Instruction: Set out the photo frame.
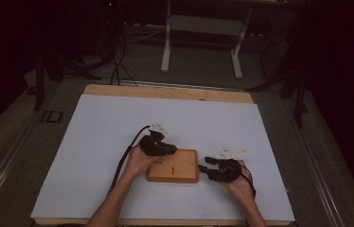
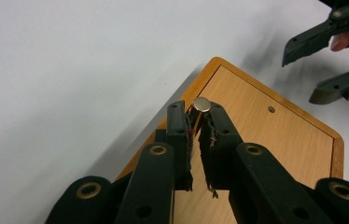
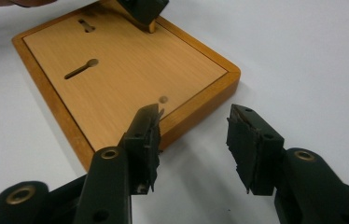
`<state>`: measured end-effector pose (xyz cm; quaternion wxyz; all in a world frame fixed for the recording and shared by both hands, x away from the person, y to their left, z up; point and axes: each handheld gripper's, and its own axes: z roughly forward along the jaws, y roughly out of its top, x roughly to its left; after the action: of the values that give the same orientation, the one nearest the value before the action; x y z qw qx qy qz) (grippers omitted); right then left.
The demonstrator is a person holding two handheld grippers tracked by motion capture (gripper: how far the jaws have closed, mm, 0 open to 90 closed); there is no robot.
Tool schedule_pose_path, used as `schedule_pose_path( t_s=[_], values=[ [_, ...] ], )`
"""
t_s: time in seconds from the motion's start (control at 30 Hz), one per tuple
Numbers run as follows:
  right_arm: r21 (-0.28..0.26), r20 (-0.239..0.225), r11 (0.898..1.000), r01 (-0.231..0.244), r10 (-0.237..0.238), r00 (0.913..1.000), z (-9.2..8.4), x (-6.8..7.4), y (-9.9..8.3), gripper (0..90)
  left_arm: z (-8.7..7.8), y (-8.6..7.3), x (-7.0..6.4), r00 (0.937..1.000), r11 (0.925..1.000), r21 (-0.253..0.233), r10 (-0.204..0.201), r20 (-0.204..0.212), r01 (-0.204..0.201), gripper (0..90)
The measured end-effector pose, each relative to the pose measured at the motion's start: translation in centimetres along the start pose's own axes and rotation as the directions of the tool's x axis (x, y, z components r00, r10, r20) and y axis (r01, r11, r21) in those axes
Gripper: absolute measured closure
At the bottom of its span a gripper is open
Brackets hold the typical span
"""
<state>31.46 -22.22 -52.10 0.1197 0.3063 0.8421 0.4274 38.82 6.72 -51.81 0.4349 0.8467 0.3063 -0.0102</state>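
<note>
A flat wooden board (image 1: 177, 168) with a raised rim lies on the white sheet, near the table's front edge. It has two keyhole slots (image 3: 80, 68) and a small round hole (image 3: 164, 99). My left gripper (image 2: 197, 112) is shut on a small metal peg (image 2: 202, 104) with a round flat head, held over the board's far left corner. In the high view the left gripper (image 1: 165, 149) is at the board's back left. My right gripper (image 3: 193, 116) stands open just off the board's right edge (image 1: 204, 164), with nothing between its jaws.
A white sheet (image 1: 99, 137) covers most of the wooden table (image 1: 165, 91). Beyond the table, on a dark floor, stand the white legs of a desk (image 1: 167, 42) and some cables (image 1: 118, 66). The left gripper's cable (image 1: 128, 151) trails across the sheet.
</note>
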Motion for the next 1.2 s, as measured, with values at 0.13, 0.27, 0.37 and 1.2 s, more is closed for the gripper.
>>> schedule_pose_path(
  t_s=[0.13, 0.27, 0.37, 1.2],
  values=[
    [-0.017, -0.014, 1.0, 0.009, -0.009, 0.9999, -0.5, 0.1, 0.0, 52.5, 0.0, 0.3, 0.4, 0.9996, 0.9998, 0.017, -0.014, 0.024, 0.013, 82.8],
    [-0.023, -0.019, 1.0, 0.017, -0.018, 0.9997, -0.6, 0.2, -0.1, 52.0, 0.0, 0.5, 0.9, 0.9984, 0.9993, 0.026, -0.029, 0.049, 0.028, 82.8],
    [-0.035, -0.033, 0.999, 0.03, -0.031, 0.999, -0.8, 0.3, 0.0, 51.6, 0.1, 0.7, 1.2, 0.9974, 0.9987, 0.036, -0.037, 0.062, 0.035, 83.1],
    [-0.013, -0.073, 0.976, 0.217, -0.217, 0.9734, 0.3, 2.4, 0.0, 21.3, 0.6, 1.2, 3.2, 0.9774, 0.9904, 0.053, -0.135, 0.163, 0.128, 84.6]
  ],
)
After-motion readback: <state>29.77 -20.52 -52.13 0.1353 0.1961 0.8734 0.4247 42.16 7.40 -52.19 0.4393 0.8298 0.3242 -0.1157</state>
